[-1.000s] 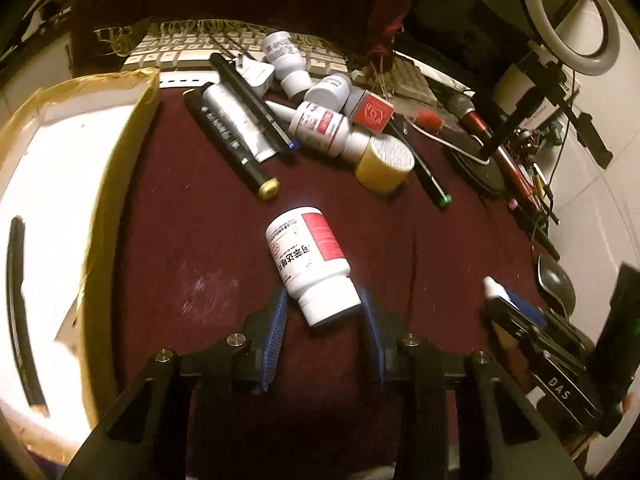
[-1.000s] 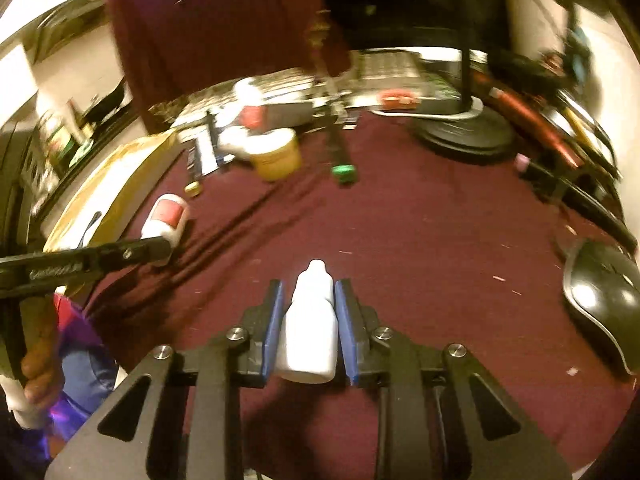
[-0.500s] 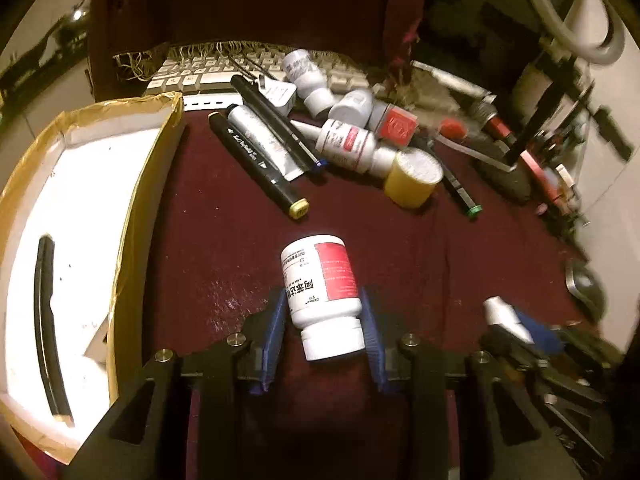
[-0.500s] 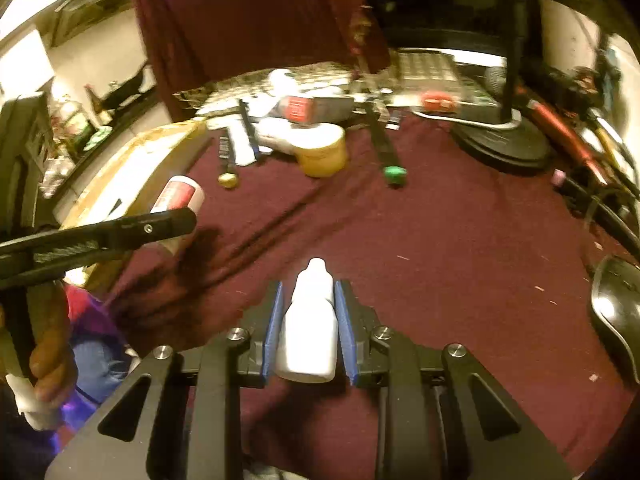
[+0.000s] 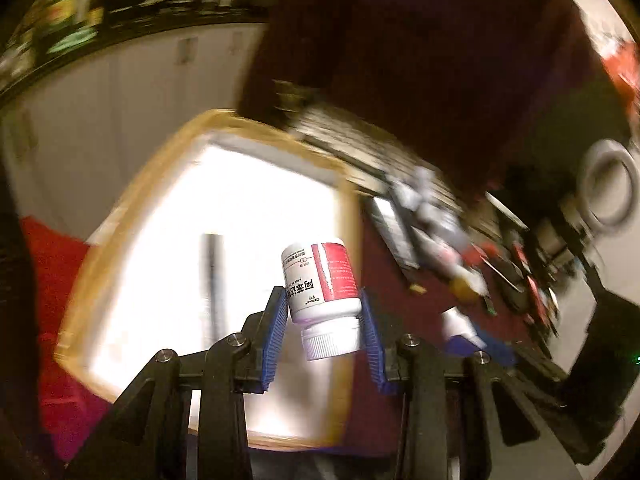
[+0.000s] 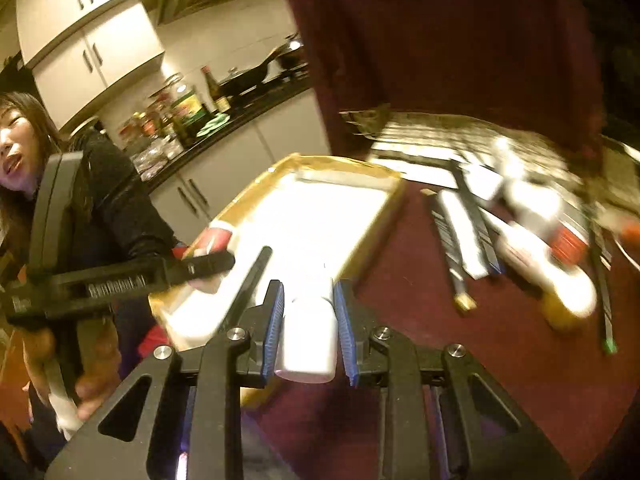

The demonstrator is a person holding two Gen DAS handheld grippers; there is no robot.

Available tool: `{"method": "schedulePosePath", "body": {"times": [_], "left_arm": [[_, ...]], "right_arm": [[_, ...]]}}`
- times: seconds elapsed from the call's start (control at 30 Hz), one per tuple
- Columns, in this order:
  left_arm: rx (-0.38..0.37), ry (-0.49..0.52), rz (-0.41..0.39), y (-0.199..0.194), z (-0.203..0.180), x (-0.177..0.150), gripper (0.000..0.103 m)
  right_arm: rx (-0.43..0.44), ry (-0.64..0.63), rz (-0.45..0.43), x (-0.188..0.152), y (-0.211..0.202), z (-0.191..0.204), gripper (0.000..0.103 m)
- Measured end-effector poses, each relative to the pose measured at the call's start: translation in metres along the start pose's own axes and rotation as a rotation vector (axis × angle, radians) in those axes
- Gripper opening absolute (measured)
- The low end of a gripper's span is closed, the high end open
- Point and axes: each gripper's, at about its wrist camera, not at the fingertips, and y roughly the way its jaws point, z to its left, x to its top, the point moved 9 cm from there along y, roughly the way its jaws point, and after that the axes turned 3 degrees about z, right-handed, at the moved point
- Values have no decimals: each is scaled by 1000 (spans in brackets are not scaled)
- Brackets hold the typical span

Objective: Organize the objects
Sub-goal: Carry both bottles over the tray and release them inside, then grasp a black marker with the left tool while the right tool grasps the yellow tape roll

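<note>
The pill bottle, white with a red label panel, is clamped between the blue pads of the left gripper, cap toward the camera and base pointing away. It hangs in the air over the right edge of the shallow tray, a tan-rimmed box with a bright white floor. A dark slim stick lies on that floor to the left of the bottle.

From the right wrist camera, the person's hand shows at the far left, wrapped around the handle of the left gripper, whose black arm reaches over the near left corner of the tray with the red-labelled bottle at its tip. Just right of that, the right gripper is closed on a small white dropper bottle, its nozzle pointing away, held above the tray's near edge where tray meets maroon cloth.

Further right on the cloth, blurred, lie the remaining items: dark markers, white bottles and a yellow-capped piece, with a keyboard at the far side behind them.
</note>
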Motion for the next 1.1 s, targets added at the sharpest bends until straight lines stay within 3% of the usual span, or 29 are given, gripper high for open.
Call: {"method": "schedulePosePath", "body": {"times": [0.2, 0.33, 0.43, 0.57, 0.63, 0.73, 0.83, 1.1], "left_arm": [[128, -73, 35, 19, 64, 6, 32], [186, -62, 83, 33, 77, -3, 32], [189, -72, 114, 40, 85, -8, 32], [168, -63, 98, 36, 87, -11, 32], [162, -62, 75, 31, 85, -10, 34], [99, -57, 24, 21, 74, -9, 48], [78, -56, -38, 9, 62, -1, 59], [-1, 63, -69, 5, -12, 2, 60]], "right_arm": [[15, 12, 81, 13, 60, 16, 24], [-72, -13, 104, 13, 84, 12, 24], [-101, -5, 117, 12, 92, 7, 24], [-76, 4, 84, 10, 75, 9, 25], [-57, 19, 57, 10, 62, 10, 37], [-26, 43, 4, 9, 36, 7, 53], [-7, 99, -26, -1, 11, -9, 55], [-91, 244, -74, -36, -48, -85, 55]]}}
